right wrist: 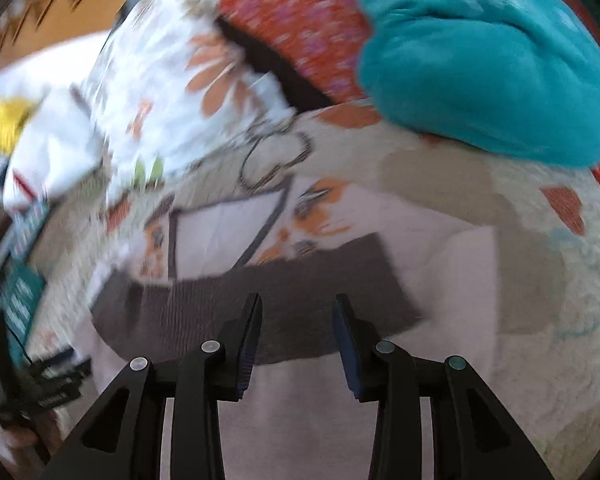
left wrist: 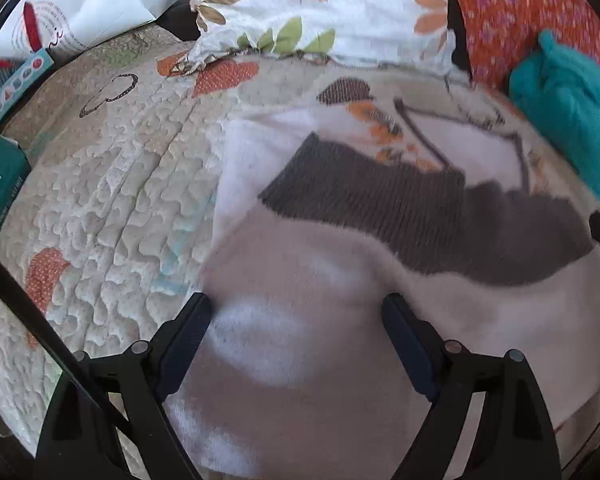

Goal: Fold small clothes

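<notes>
the small garment (left wrist: 340, 280) is spread flat on the quilted bed (left wrist: 112, 208). the left hand-held gripper (left wrist: 296, 312) is held released over its pale fabric. the right hand-held gripper (right wrist: 296, 312) is likewise parted, nothing grasped, above the dark ribbed band (right wrist: 260, 296).

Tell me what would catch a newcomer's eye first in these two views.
First, the pale garment with the dark grey ribbed band, spread on the quilted bedspread in the middle of both views, under the open left gripper and open right gripper. Next, the bright teal bundle at the far right, against an orange-red patterned cushion. A white pillow with orange flowers lies along the back.
</notes>
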